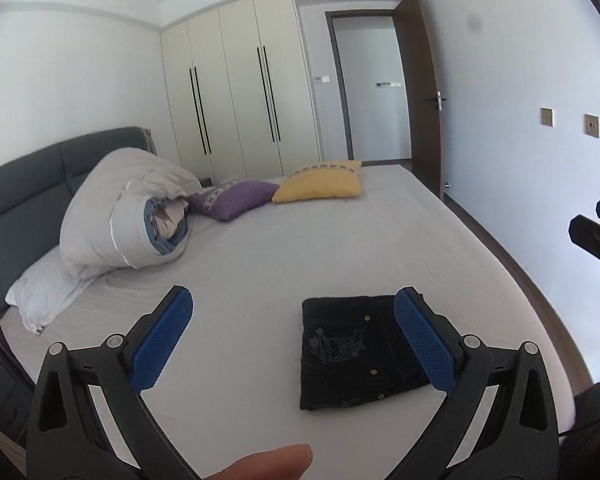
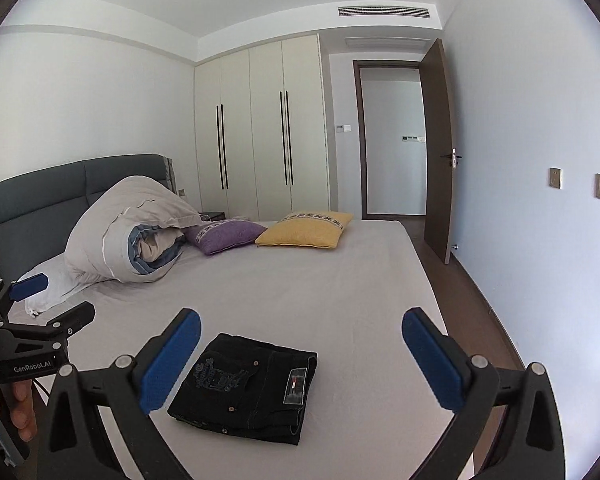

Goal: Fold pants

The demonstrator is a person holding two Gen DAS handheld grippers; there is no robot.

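The folded black denim pants [image 2: 246, 390], a flat rectangle with metal rivets and pale embroidery, lie on the smooth grey bed sheet [image 2: 340, 288] below both tongs. The left tongs [image 1: 294, 334] and right tongs [image 2: 300, 354] gape fully wide, ribbed blue pads holding nothing. Only the right view shows the pants' label. Beyond sit a purple cushion [image 2: 224, 236] and a yellow cushion [image 2: 306, 230].

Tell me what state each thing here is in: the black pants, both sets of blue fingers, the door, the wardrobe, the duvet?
Black pants: folded into a compact rectangle, lying flat on the bed.
Left gripper: fingers wide open, holding nothing.
Right gripper: fingers wide open, holding nothing.
Door: open.
Wardrobe: doors shut.
Duvet: rolled up by the headboard.
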